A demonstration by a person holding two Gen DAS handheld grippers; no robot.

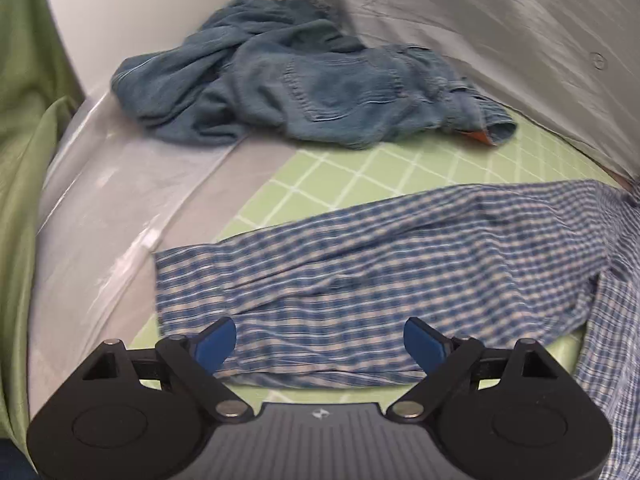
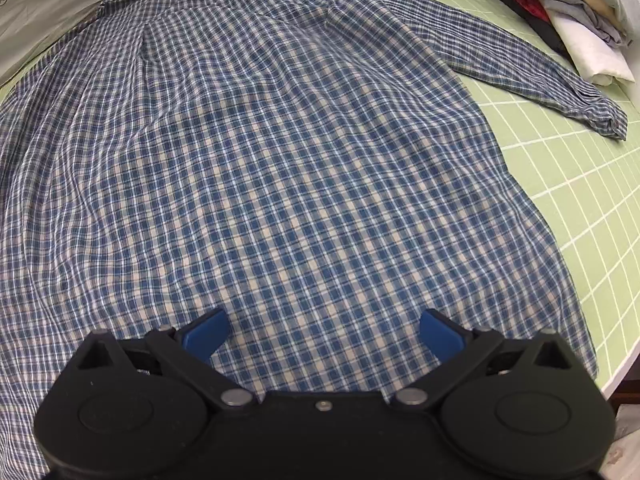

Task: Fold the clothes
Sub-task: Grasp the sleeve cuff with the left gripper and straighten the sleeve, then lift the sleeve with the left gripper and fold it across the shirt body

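- The left gripper (image 1: 320,340) has its two blue-padded fingers (image 1: 214,342) spread wide apart, with nothing between them; whether the pads brush the cloth below cannot be told.
- Directly beyond and beneath those fingers lies a sleeve (image 1: 360,276) of the checked shirt (image 1: 608,320), stretched flat across the green grid mat (image 1: 360,168), its cuff end toward the left of the view and the rest of the shirt running off to the right.
- Farther from the sleeve, at the far edge of the mat, a crumpled pair of blue jeans (image 1: 304,80) sits in a heap, well apart from the shirt.
- A grey sheet (image 1: 500,32) rises behind the jeans, and a green cloth (image 1: 24,160) hangs at the left border of the view.
- The right gripper (image 2: 322,334) also stands wide open, its blue fingers (image 2: 204,332) parted and gripping nothing.
- Below and ahead of it the shirt's body (image 2: 260,160) is spread flat, back up, over the mat (image 2: 580,184), filling most of the view; the hem is nearest the fingers and the collar farthest away.
- The other sleeve (image 2: 520,60) extends from the shirt's far shoulder out to the right, lying flat on the mat with its cuff free.
- Beyond that sleeve's cuff, at the mat's right edge, sits a stack of folded clothes (image 2: 580,20) in grey, white, red and dark fabric, near the sleeve but not touching it.
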